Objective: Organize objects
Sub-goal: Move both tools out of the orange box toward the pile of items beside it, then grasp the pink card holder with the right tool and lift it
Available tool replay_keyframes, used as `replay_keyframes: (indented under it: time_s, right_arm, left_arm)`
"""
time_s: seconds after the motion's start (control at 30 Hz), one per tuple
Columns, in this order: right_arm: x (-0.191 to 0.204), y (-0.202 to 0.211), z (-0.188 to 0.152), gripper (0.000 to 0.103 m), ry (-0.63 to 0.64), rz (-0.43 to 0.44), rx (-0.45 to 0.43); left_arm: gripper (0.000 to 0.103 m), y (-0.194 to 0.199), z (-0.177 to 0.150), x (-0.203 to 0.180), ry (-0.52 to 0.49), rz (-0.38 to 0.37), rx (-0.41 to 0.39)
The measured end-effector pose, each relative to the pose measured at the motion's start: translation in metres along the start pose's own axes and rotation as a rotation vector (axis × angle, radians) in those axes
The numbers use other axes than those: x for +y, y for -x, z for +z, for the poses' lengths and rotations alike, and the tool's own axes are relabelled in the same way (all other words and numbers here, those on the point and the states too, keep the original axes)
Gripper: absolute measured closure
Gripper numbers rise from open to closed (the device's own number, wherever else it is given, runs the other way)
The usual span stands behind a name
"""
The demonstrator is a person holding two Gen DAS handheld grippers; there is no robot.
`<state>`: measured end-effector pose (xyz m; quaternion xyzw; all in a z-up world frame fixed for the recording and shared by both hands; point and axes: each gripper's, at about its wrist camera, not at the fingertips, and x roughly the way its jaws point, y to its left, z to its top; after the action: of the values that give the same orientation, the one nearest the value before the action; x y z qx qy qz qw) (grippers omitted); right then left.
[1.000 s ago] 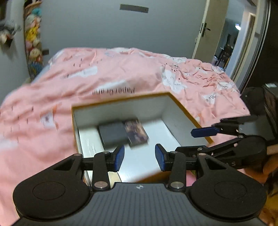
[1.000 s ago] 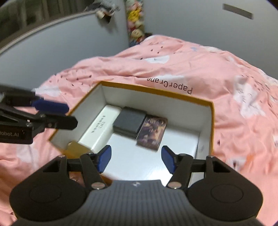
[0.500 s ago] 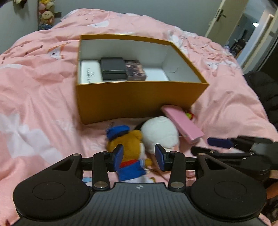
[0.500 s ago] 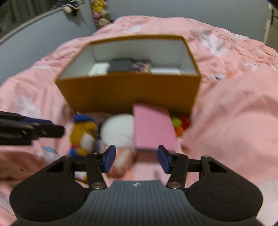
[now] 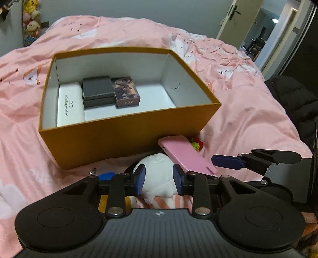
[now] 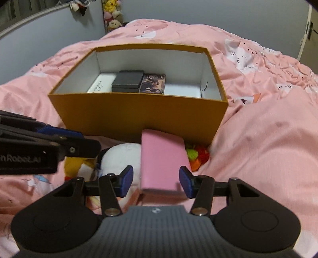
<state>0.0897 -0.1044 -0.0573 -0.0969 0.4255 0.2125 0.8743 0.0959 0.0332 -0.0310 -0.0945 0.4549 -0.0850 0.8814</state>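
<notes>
An open orange box (image 5: 123,137) (image 6: 139,115) sits on the pink bed. Inside lie a white box (image 5: 69,107), a dark grey box (image 5: 97,91) (image 6: 128,81) and a picture-printed box (image 5: 125,91) (image 6: 153,83). In front of it lie a white plush toy (image 5: 157,168) (image 6: 119,156), a pink flat case (image 5: 184,154) (image 6: 162,160) and a small red-green toy (image 6: 196,154). My left gripper (image 5: 159,178) is open, its jaws on either side of the white plush. My right gripper (image 6: 156,181) is open, its jaws on either side of the pink case's near end.
A yellow-and-blue plush (image 6: 71,164) lies left of the white one, mostly hidden by my left gripper. A black jacket (image 5: 292,103) lies at the bed's right edge. Plush toys (image 6: 112,17) hang on the far wall. A door (image 5: 238,17) stands at the back right.
Both grippers drew back from over the box to its near side, then moved forward and lower. The left now straddles the white plush, the right the pink case.
</notes>
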Motion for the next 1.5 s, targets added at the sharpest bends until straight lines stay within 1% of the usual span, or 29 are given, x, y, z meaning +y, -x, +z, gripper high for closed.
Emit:
replay_keyframes:
  time_s: [0.13, 0.2, 0.23, 0.4, 0.47, 0.57, 0.63, 0.7, 0.8, 0.93, 1.03, 1.1, 1.2, 1.3, 1.37, 1.43, 1.5]
  right_arm:
    - [0.001, -0.020, -0.001, 0.049, 0.023, -0.008, 0.047]
    - [0.004, -0.026, -0.004, 0.048, 0.058, -0.038, 0.051]
    - [0.005, -0.028, -0.004, 0.048, 0.064, -0.039, 0.048]
    - [0.003, -0.035, 0.005, 0.046, 0.062, -0.024, 0.056]
    - [-0.003, -0.033, 0.005, 0.047, 0.038, -0.008, 0.056]
    - [-0.012, -0.026, 0.002, 0.056, -0.005, 0.018, 0.062]
    - [-0.015, -0.016, 0.000, 0.068, -0.020, 0.028, 0.048]
    - [-0.018, -0.004, -0.001, 0.075, -0.037, 0.025, 0.025]
    - [-0.029, 0.008, -0.003, 0.080, -0.110, 0.037, 0.021]
    - [-0.047, 0.023, -0.006, 0.085, -0.191, 0.018, 0.011]
    - [-0.062, 0.027, -0.008, 0.086, -0.256, 0.019, 0.020]
    - [-0.067, 0.027, -0.006, 0.088, -0.265, -0.001, 0.018]
    - [-0.077, 0.027, -0.005, 0.088, -0.268, -0.023, 0.029]
    - [-0.090, 0.022, -0.005, 0.088, -0.291, 0.008, 0.034]
    - [-0.097, 0.018, -0.002, 0.085, -0.310, 0.008, 0.044]
    - [-0.104, 0.011, 0.001, 0.077, -0.315, 0.004, 0.053]
    - [-0.110, 0.002, 0.005, 0.075, -0.322, -0.003, 0.065]
  left_arm:
    - [0.066, -0.011, -0.004, 0.005, 0.018, -0.016, 0.021]
    - [0.066, -0.013, -0.004, 0.007, 0.026, -0.019, 0.025]
    - [0.066, -0.015, -0.004, 0.007, 0.027, -0.021, 0.026]
    - [0.066, -0.020, -0.005, 0.010, 0.039, -0.027, 0.025]
    - [0.066, -0.019, -0.006, 0.013, 0.052, -0.028, 0.026]
    - [0.066, -0.019, -0.006, 0.015, 0.063, -0.041, 0.029]
    - [0.069, -0.018, -0.006, 0.014, 0.058, -0.055, 0.026]
    - [0.071, -0.017, -0.005, 0.012, 0.052, -0.079, 0.019]
    - [0.073, -0.018, -0.001, 0.008, 0.051, -0.130, 0.022]
    - [0.075, -0.021, 0.008, -0.005, 0.009, -0.141, 0.027]
    - [0.076, -0.031, 0.019, -0.016, -0.005, -0.185, 0.038]
    - [0.077, -0.044, 0.026, -0.023, 0.005, -0.204, 0.062]
    - [0.078, -0.061, 0.034, -0.037, -0.015, -0.206, 0.080]
    - [0.081, -0.074, 0.037, -0.046, -0.019, -0.204, 0.093]
    - [0.081, -0.079, 0.037, -0.047, -0.013, -0.193, 0.105]
    - [0.081, -0.081, 0.035, -0.044, -0.017, -0.172, 0.113]
    - [0.081, -0.084, 0.034, -0.040, -0.004, -0.155, 0.135]
